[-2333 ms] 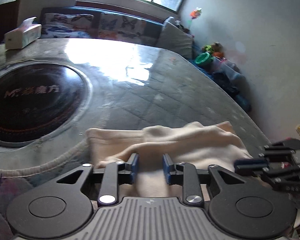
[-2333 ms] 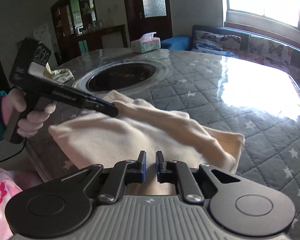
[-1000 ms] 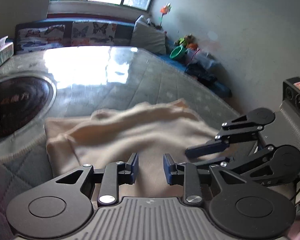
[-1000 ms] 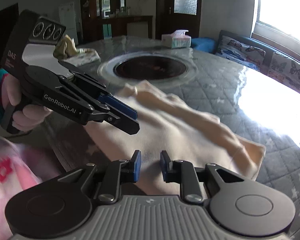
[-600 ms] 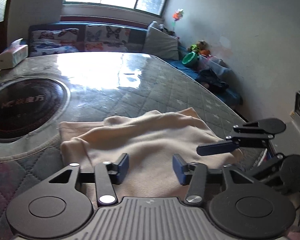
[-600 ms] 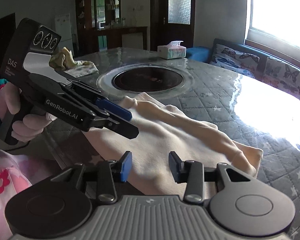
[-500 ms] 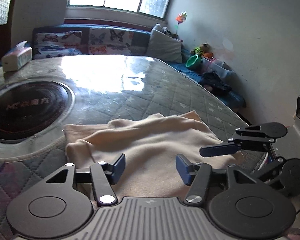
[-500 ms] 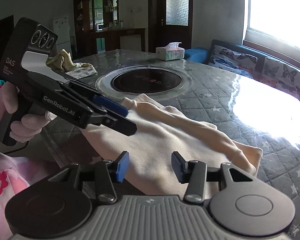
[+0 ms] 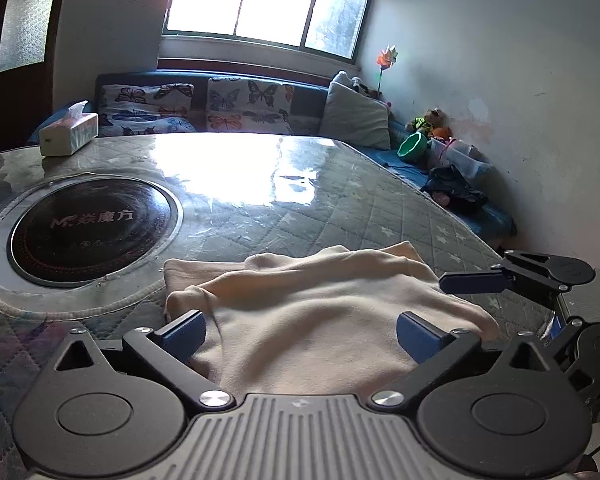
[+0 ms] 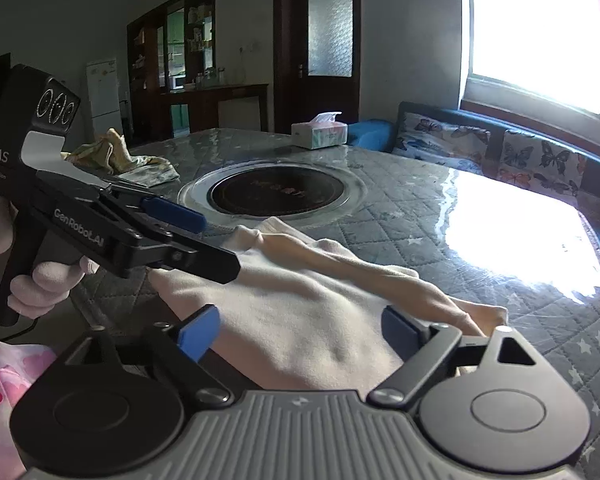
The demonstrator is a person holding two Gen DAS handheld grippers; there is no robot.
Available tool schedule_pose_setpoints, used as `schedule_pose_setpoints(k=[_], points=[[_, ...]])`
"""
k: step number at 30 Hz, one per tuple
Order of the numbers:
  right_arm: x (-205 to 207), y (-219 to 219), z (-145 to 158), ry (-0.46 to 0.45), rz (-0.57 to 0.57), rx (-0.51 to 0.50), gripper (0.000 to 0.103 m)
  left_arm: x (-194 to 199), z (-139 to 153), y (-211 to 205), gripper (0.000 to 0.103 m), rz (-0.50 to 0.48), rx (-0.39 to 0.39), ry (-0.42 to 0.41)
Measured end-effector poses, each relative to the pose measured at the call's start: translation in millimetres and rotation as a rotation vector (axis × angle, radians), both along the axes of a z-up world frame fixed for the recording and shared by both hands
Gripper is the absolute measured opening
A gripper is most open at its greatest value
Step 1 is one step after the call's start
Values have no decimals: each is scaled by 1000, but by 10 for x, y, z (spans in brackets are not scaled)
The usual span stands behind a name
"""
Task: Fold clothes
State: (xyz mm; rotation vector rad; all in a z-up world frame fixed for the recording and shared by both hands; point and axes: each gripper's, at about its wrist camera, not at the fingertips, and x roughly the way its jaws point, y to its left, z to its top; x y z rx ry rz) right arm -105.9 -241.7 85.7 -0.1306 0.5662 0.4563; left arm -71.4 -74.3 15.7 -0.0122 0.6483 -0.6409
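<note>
Both hand-held grippers, left [image 9: 300, 330] and right [image 10: 300, 332], are opening, cloth [image 9: 312, 312] released. Earlier they pinched it. Fold laid on worktop [image 9: 260, 200].

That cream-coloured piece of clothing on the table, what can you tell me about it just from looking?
The cream garment looks like soft, knit-like fabric, plain and unprinted. It lies folded on the quilted table near its front edge, beside the round black hob. A rolled ridge of cloth runs along its far side and shallow wrinkles cross the top. Both grippers' jaws are opening over it; neither the left gripper nor the right gripper pinches it.
</note>
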Motion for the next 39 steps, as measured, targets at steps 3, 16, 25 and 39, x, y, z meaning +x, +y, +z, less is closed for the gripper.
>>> schedule_pose_setpoints(k=[3, 16, 25, 39], points=[[-25, 4, 2, -10, -13, 3, 99, -18, -17, -4, 103, 7, 6, 4], [-70, 43, -10, -48, -86, 6, 103, -94, -41, 100, 103, 104, 43, 15], [27, 95, -48, 21, -65, 14, 103, -68, -96, 157, 103, 164, 77, 46], [74, 325, -89, 66, 16, -71, 103, -53, -113, 249, 103, 236, 97, 79]])
